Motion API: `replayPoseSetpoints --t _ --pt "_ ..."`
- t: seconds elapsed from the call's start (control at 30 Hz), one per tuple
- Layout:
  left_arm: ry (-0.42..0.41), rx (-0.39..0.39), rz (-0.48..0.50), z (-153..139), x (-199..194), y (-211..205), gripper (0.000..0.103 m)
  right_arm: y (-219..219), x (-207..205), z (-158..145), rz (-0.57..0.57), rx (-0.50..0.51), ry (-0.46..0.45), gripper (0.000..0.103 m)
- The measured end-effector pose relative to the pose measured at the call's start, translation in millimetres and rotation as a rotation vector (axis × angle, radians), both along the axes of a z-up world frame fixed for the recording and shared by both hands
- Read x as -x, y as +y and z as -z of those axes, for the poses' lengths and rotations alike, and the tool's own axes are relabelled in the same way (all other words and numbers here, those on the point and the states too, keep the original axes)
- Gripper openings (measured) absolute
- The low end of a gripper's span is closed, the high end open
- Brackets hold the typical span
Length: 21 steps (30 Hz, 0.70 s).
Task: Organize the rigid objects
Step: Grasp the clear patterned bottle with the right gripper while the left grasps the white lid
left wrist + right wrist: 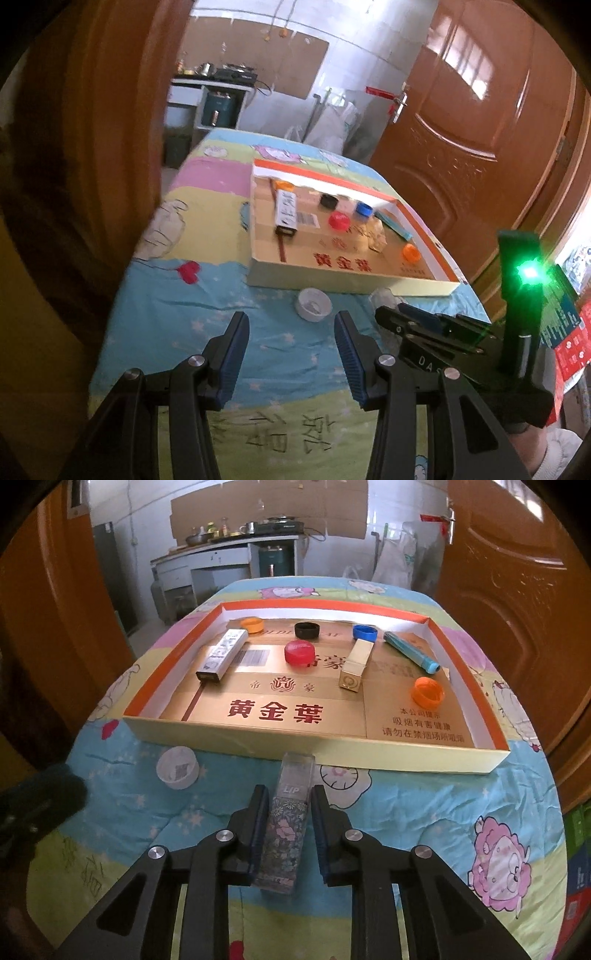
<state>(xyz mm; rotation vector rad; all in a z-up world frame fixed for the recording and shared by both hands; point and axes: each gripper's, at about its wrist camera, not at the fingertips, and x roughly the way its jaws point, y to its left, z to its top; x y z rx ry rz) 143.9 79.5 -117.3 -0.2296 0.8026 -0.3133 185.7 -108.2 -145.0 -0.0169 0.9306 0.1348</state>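
Note:
A shallow cardboard tray (pixel 369 751) with an orange rim sits on the cartoon-print cloth; it also shows in the left wrist view (pixel 321 278). It holds several bottle caps, a silver box (pixel 221 655), a gold box (pixel 356 664) and a teal tube (pixel 410 651). A clear floral "LIP" box (pixel 286 819) lies on the cloth between the pads of my right gripper (pixel 286 801), which stands narrowly open around it. A white cap (pixel 314 304) lies just beyond my open, empty left gripper (pixel 291 332); it also shows in the right wrist view (pixel 178 768).
The right gripper body with a green light (pixel 524 275) is at the right of the left wrist view. Brown doors (pixel 517 590) flank the table. A kitchen counter (pixel 236 542) stands behind. The table edges drop off left and right.

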Motion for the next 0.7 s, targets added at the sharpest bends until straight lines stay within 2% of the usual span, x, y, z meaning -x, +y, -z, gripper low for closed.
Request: replayPoseSetpoints --t 0.27,0.33,0.47,0.7 --pt "0.053 0.002 0.054 16.5 -18.7 -31.6 0.048 -19.1 14.6 -17.0 0.011 -0.026 -0.040 0.021" --pt "0.058 -0.025 0.041 20.3 -24.9 -37.3 0.048 -24.6 17.5 -22.7 0.015 -0.025 -0.060 0.021" --pt "0.062 -0.137 -0.014 27.0 -36.6 -46.8 0.048 -38.6 20.2 -28.0 0.024 -0.045 -0.079 0.021" --pt "0.075 -0.201 -0.029 32.2 -49.5 -56.9 0.048 -61.2 16.0 -23.0 0.043 -0.096 -0.066 0.021"
